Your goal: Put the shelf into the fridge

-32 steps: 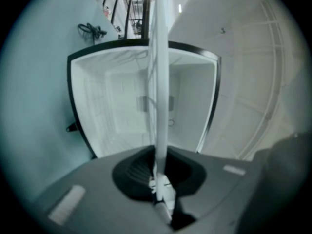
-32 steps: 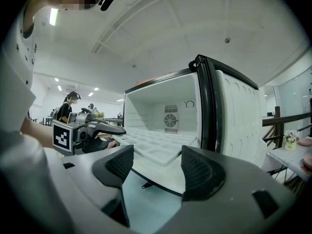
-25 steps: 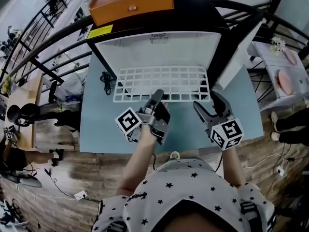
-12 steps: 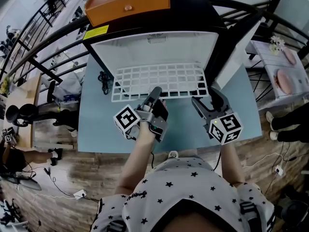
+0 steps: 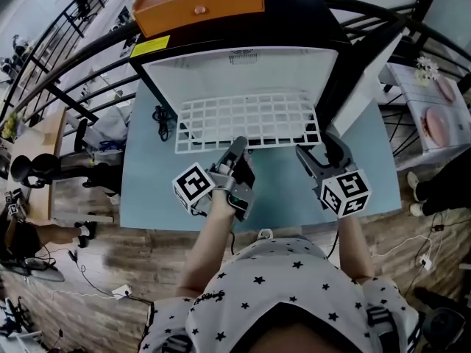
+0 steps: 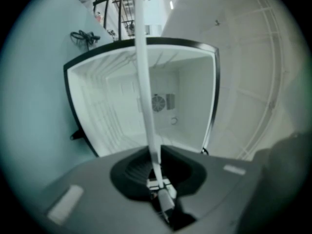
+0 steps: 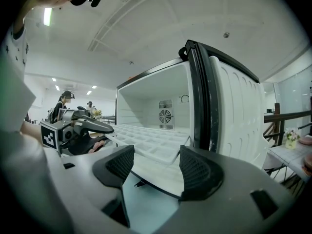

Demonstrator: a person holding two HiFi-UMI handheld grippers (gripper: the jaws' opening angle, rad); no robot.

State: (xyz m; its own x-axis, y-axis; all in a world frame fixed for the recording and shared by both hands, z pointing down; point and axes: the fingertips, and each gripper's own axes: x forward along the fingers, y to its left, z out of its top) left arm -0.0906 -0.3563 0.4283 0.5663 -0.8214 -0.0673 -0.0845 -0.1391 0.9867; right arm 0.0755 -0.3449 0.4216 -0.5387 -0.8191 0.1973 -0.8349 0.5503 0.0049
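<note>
A white wire shelf (image 5: 246,121) lies flat, its far half inside the open white-lined fridge (image 5: 235,68) and its near half over the blue table. My left gripper (image 5: 239,150) is shut on the shelf's front edge near the middle; in the left gripper view the shelf (image 6: 145,82) shows edge-on as a white bar clamped at the gripper (image 6: 156,165). My right gripper (image 5: 318,150) is open at the shelf's front right corner. In the right gripper view that gripper (image 7: 156,168) has the shelf (image 7: 151,140) corner between or just ahead of its pads.
An orange drawer box (image 5: 199,4) sits on top of the fridge. The fridge door (image 7: 234,111) stands open at the right. A black cable (image 5: 160,123) lies on the blue table (image 5: 147,190) left of the fridge. Black railings and a side table with plates (image 5: 434,116) surround the spot.
The shelf and both grippers have shifted slightly toward the fridge. The left gripper's hold on the shelf's edge is unchanged, and the right gripper stays open.
</note>
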